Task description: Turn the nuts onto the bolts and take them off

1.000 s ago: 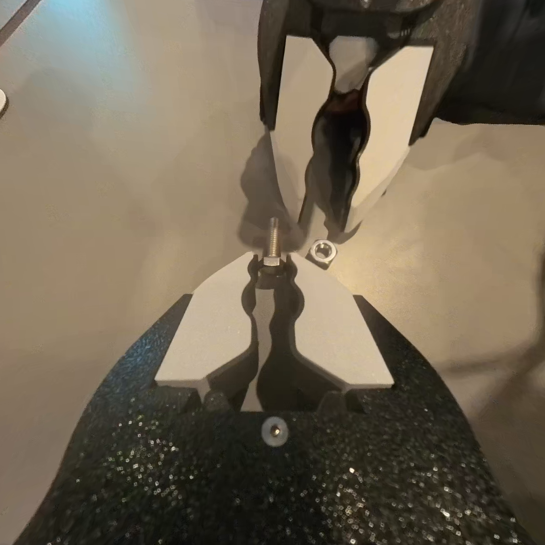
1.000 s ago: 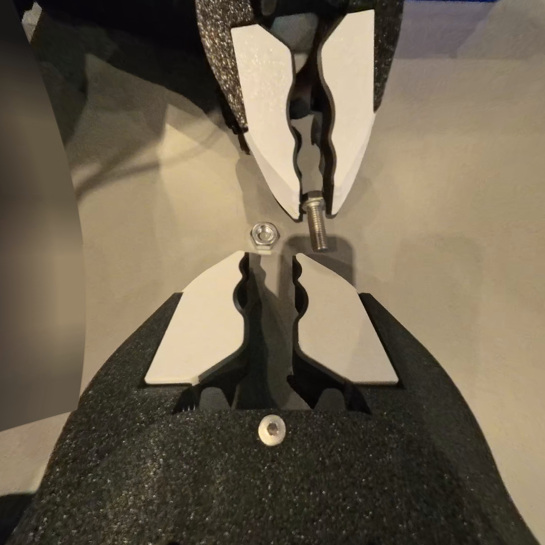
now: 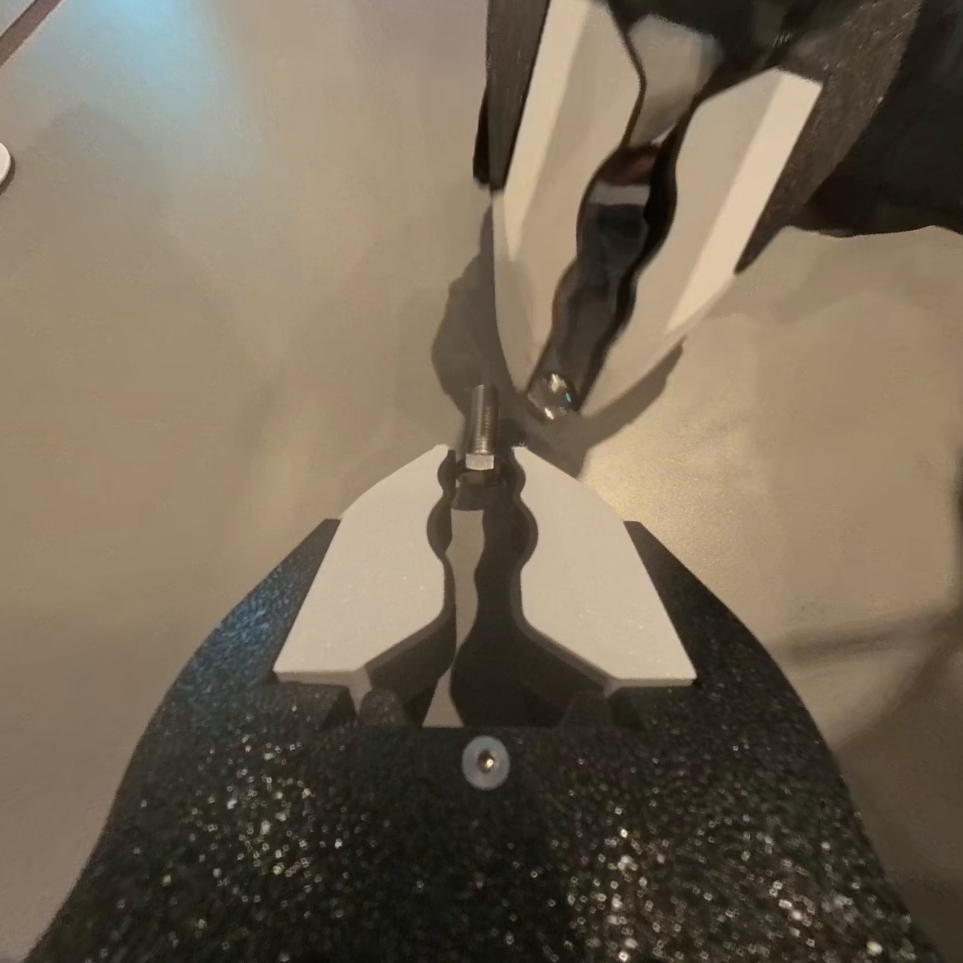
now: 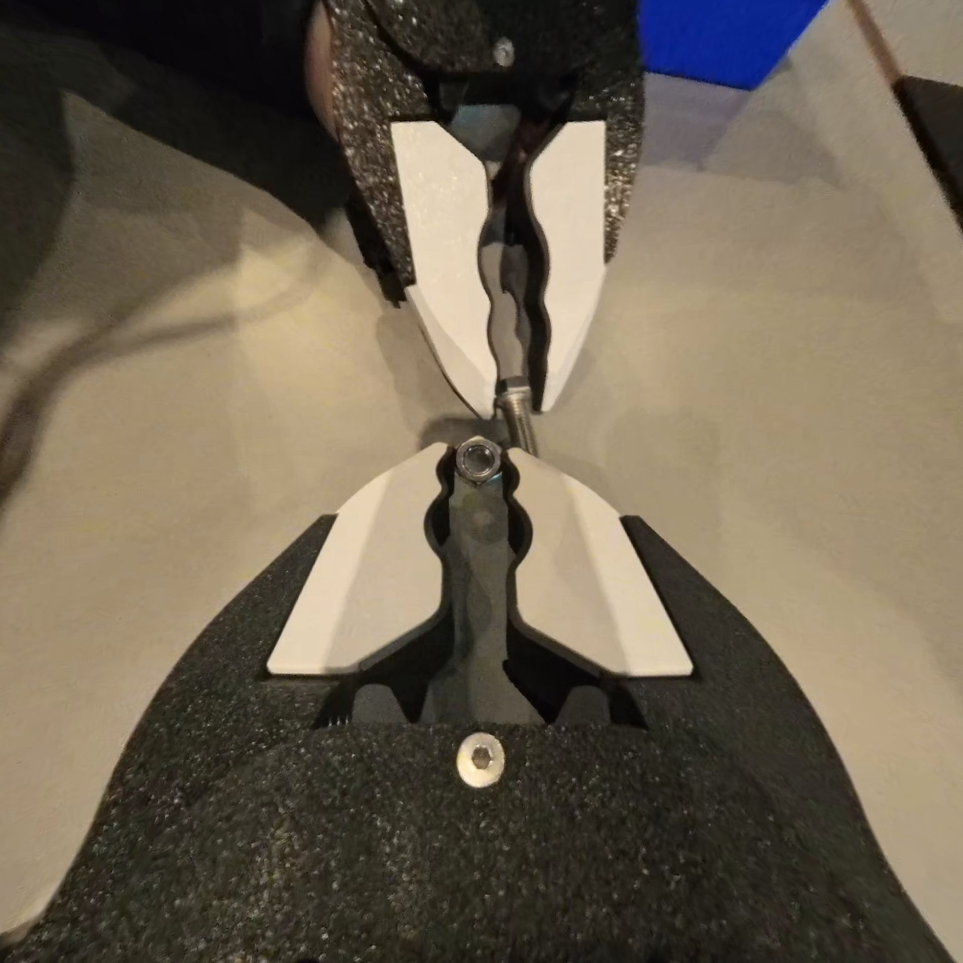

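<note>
At mid-frame, your left tool [image 3: 479,458] pinches the bolt [image 3: 482,424] by its head; your right tool [image 4: 477,461] pinches the nut [image 4: 476,459]. Both look small, hard, slippery: grip flats.

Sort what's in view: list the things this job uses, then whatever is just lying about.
In use:
bolt, held by the left gripper
nut, held by the right gripper

Lying about:
white round thing at the table edge
blue thing

Each of my wrist cameras looks close along its own fingers down at the table [image 3: 208,365], facing the other; both share the bolt [image 3: 482,424] and nut [image 4: 477,461].
</note>
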